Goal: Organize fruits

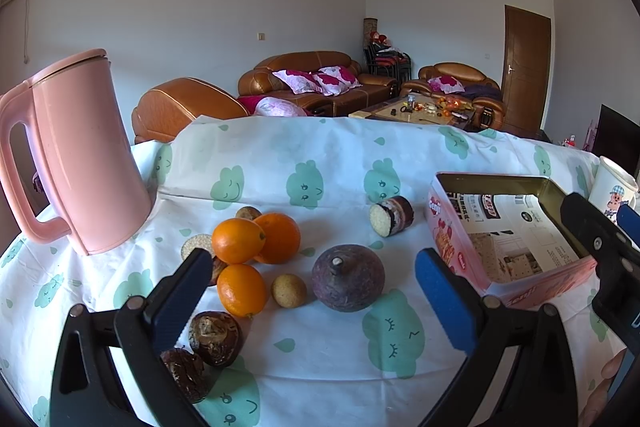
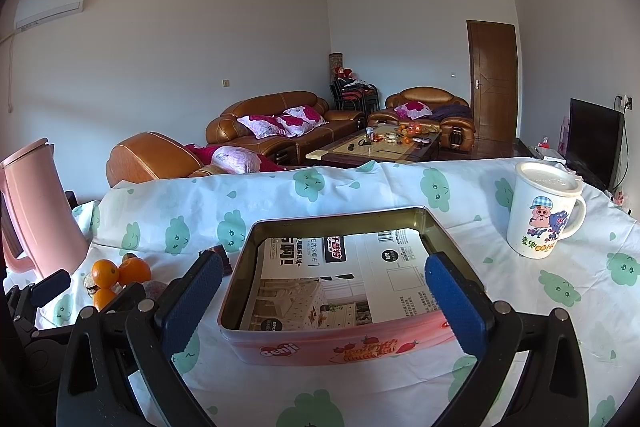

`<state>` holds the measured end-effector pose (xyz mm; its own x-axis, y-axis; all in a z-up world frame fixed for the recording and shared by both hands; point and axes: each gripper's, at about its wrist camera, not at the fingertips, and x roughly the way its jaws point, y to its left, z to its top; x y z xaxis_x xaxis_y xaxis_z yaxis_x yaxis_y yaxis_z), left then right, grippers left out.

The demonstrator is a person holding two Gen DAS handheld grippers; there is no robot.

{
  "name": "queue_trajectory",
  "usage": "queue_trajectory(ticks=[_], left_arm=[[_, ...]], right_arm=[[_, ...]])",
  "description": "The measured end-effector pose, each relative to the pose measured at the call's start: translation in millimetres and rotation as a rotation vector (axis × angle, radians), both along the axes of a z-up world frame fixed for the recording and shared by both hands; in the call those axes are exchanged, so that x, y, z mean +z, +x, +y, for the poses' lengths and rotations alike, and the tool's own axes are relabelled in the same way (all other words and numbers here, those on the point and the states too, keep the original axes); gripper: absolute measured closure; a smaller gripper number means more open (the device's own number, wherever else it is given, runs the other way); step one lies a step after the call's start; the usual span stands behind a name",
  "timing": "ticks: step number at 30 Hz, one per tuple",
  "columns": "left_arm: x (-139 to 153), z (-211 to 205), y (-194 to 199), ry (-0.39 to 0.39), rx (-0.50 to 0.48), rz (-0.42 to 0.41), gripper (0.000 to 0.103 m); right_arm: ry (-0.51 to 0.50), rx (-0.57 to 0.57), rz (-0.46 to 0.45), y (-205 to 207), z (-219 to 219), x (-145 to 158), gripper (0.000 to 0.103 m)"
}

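Taking the pink tin (image 1: pixel 516 227) as the landmark, everything you needed lay to its left. Farthest from it stood the pink kettle (image 1: pixel 76 151). Nearer to the tin, three oranges (image 1: pixel 256 251) sat touching each other, with two dark wrinkled fruits (image 1: pixel 214 337) in front of them and a small tan fruit (image 1: pixel 289 290) just beside the lowest orange. Between this group and the tin rested the big purple fruit (image 1: pixel 348 277), and behind it a small cake roll (image 1: pixel 392 215).

Your left gripper (image 1: pixel 316 291) hung over the fruits with its fingers wide apart and nothing between them. Your right gripper (image 2: pixel 324 291) was at the near wall of the tin, also spread open and empty. To the right of the tin stood the cartoon mug (image 2: pixel 544 211).

The tin held only a printed paper sheet (image 2: pixel 360 275), so I judge that you were at the very first step: no fruit was yet inside. The next move probably called for lowering the left gripper around one fruit, perhaps the purple one, closing gently because it is round and may roll, then carrying it rightward into the tin.
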<state>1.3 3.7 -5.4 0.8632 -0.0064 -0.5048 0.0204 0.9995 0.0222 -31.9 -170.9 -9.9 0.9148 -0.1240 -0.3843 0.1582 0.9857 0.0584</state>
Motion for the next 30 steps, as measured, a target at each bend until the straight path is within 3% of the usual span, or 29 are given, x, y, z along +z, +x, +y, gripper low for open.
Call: queue_trajectory(ticks=[23, 30], left_arm=[[-1, 4, -4, -0.025, 0.01, 0.015, 0.0], [-5, 21, -6, -0.041, -0.016, 0.09, 0.0]], right_arm=[[0.011, 0.032, -0.002, 0, 3, 1, 0.001], [0.019, 0.078, 0.011, 1, 6, -1, 0.001]])
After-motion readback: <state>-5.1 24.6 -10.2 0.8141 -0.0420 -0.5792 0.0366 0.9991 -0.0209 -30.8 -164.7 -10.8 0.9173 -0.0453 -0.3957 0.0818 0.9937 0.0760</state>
